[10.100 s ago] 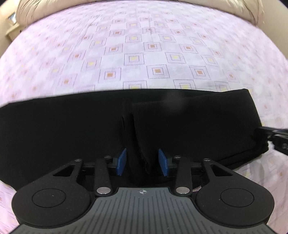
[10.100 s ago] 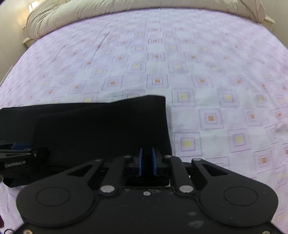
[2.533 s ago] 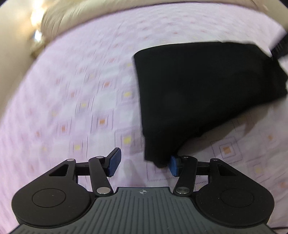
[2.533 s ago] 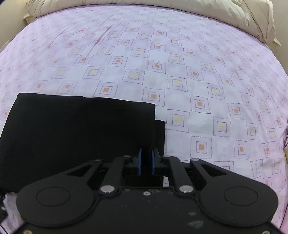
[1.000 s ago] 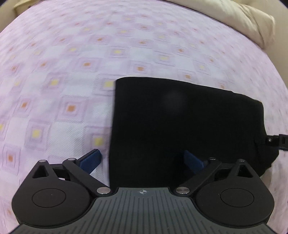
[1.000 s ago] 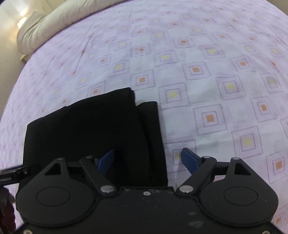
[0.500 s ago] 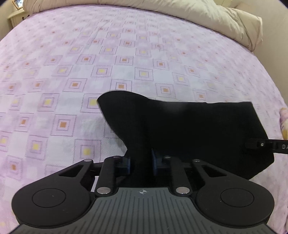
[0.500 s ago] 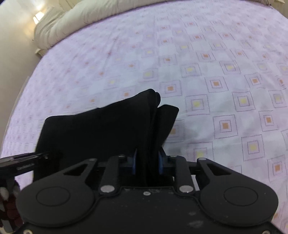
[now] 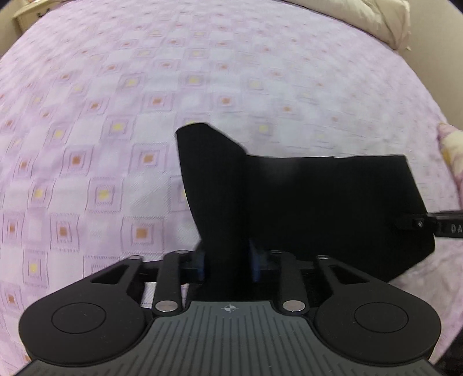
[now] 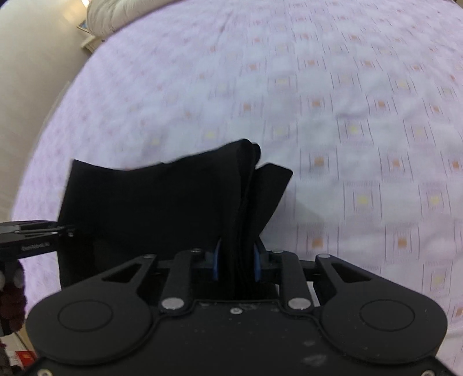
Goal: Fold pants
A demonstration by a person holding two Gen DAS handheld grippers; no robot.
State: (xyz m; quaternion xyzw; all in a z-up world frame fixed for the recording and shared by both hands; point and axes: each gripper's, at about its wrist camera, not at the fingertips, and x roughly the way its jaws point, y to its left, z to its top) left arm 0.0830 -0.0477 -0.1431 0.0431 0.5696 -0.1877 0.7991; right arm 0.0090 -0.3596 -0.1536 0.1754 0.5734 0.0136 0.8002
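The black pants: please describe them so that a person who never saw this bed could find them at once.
A bed sheet with lilac squares fills both views. The black pants are lifted above it, folded into a thick bundle, pinched between the left gripper and the right gripper. They are the only dark, unpatterned cloth there.

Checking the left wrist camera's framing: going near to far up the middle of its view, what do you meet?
left gripper → black pants clamped in it → purple patterned bedsheet → beige pillow

Bed w/ lilac checked sheet (image 9: 115,115), beige pillows (image 9: 373,14) at head.
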